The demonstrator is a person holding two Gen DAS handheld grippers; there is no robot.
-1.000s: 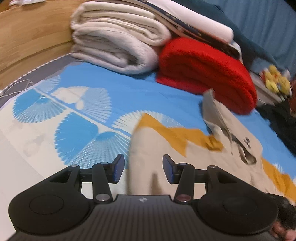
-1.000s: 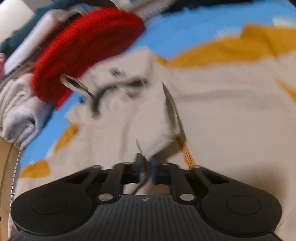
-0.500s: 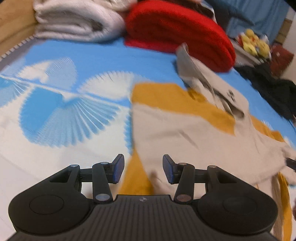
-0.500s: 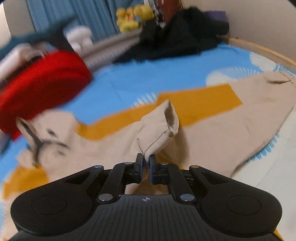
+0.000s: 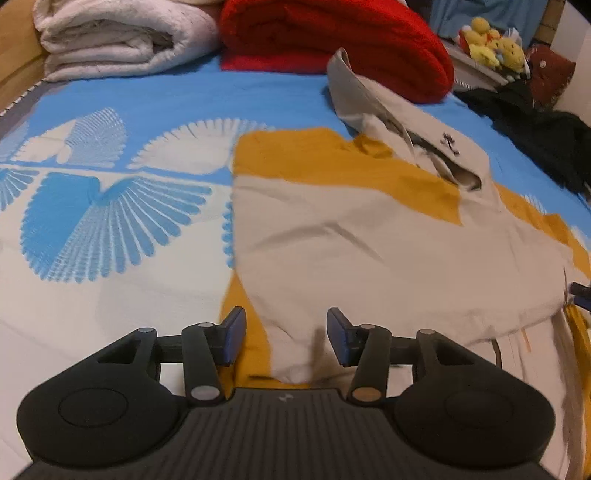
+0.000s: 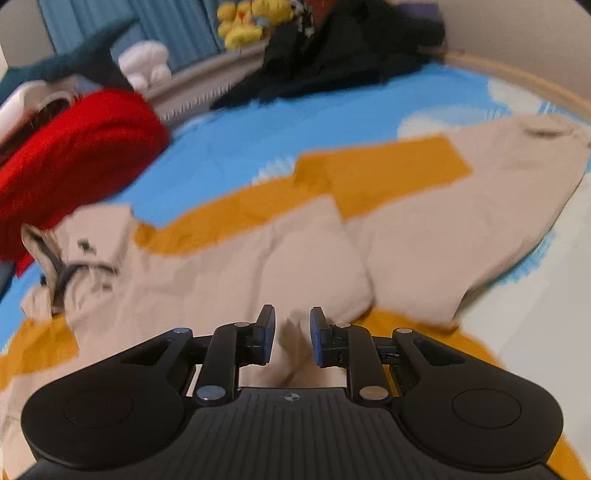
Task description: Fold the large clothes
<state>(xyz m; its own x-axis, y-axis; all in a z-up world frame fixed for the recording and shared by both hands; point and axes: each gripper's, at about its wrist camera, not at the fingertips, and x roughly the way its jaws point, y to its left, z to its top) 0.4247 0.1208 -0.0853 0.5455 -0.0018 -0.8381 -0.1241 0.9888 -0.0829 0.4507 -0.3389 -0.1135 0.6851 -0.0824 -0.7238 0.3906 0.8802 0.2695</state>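
The bed (image 5: 110, 288) is spread with a cover printed in blue and white fan shapes, a wooden frame curving round its edge (image 6: 517, 79). Along the far side sit a folded cream blanket (image 5: 122, 37) and, just beside it, a thick red blanket (image 5: 332, 40). Further round there is a heap of dark clothing (image 6: 351, 48), a cluster of yellow plush toys (image 5: 491, 46) and blue curtains (image 6: 166, 26) behind them.

The big beige and mustard garment (image 5: 369, 251) lies spread across the middle of the bed, its collar end (image 5: 406, 122) rumpled up towards the red blanket and one sleeve folded in over the body.

The left tongs (image 5: 284, 339) point steeply down over the garment's near edge, where a beige corner lies on the mustard layer. Their jaws stand well apart, with the corner lying in the gap and neither pad pressing on it.

The right tongs (image 6: 291, 336) also tilt down, low over the folded sleeve. Their jaws have just been opening; a ridge of beige cloth sits between them, but the blue pads (image 6: 267, 332) stand clear of it on either side, so the fabric rests loose rather than pinched.
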